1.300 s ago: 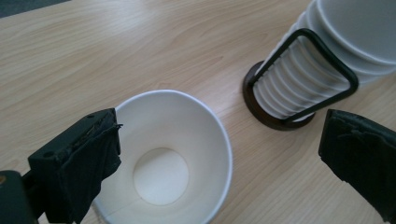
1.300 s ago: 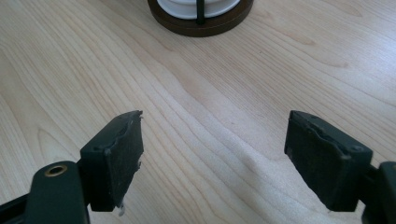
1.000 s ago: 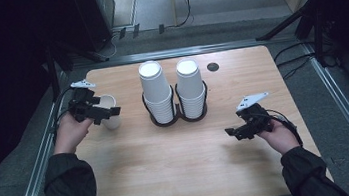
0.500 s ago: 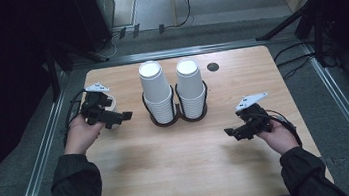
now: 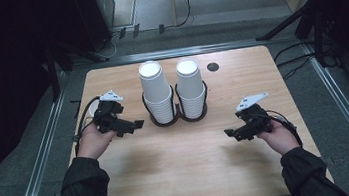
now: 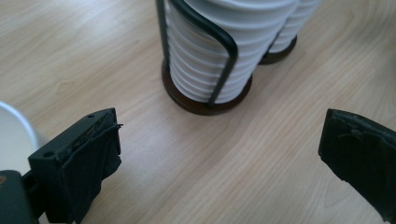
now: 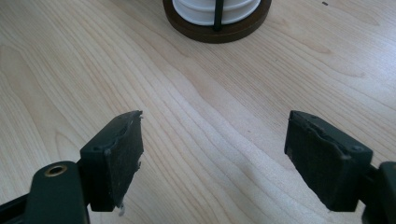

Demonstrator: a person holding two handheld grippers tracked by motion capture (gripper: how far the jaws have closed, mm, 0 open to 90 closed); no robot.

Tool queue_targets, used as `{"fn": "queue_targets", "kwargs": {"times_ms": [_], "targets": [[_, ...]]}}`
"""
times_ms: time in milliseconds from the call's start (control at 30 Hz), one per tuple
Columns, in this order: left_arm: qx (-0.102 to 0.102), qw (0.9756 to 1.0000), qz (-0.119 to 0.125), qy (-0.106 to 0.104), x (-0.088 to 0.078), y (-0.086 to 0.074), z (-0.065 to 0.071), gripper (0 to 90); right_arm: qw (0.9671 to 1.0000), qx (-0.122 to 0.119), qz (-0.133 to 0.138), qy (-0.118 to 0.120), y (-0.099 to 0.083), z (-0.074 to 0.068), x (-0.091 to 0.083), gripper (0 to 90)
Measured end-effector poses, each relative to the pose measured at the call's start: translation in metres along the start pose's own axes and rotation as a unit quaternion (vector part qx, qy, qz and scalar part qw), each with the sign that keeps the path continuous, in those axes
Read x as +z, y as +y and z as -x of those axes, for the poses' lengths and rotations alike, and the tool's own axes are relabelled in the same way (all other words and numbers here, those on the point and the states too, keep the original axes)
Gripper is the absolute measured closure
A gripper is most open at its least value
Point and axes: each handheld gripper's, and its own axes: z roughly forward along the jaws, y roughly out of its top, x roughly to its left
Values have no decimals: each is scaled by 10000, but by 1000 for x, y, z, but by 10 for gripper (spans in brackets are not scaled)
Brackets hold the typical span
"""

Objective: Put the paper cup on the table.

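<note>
Two stacks of white paper cups stand upside down in black wire holders at the table's middle: the left stack (image 5: 155, 92) (image 6: 210, 51) and the right stack (image 5: 191, 86). My left gripper (image 5: 133, 125) (image 6: 219, 135) hovers just left of the left stack, open, with bare wood between its pads. A single white cup (image 5: 93, 108) (image 6: 14, 135) sits behind that gripper, mostly hidden. At the right side of the table my right gripper (image 5: 231, 134) (image 7: 215, 140) is open over bare wood, pointing toward a holder's brown base (image 7: 217, 21).
The wooden table (image 5: 182, 177) has a small black round grommet (image 5: 213, 66) near its far edge. Metal rails (image 5: 39, 160) run along both sides, with dark floor and cables beyond.
My left gripper has moved right, from beside the single cup toward the left stack, and now covers most of that cup. The right gripper has stayed where it was.
</note>
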Motion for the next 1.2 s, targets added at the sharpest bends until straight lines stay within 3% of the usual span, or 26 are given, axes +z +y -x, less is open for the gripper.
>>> {"fn": "queue_targets", "kwargs": {"times_ms": [200, 300, 467, 567, 633, 1000, 1200], "targets": [[-29, 9998, 138, 161, 10, -7, 16, 0, 10000, 45, 14, 23, 0, 0, -1, 197], [-74, 9998, 184, 69, 22, -12, 27, 0, 10000, 46, 17, 20, 1, -1, -2, 197], [100, 9999, 111, 8, 32, -13, 39, 0, 10000, 33, 13, 28, 1, -1, -2, 197], [187, 9993, 88, -322, 37, -12, 45, 0, 10000, 33, 16, 35, 1, -2, -1, 197], [269, 9986, 141, -433, 40, -12, 49, 0, 10000, 22, 20, 33, 1, -2, -1, 197], [602, 9971, -24, -467, 55, -9, 72, 0, 9999, 4, 1, 107, 3, -7, 1, 197], [630, 9967, 12, -511, 61, -8, 80, 0, 9999, 79, 23, 149, 4, -10, 2, 195]]}}
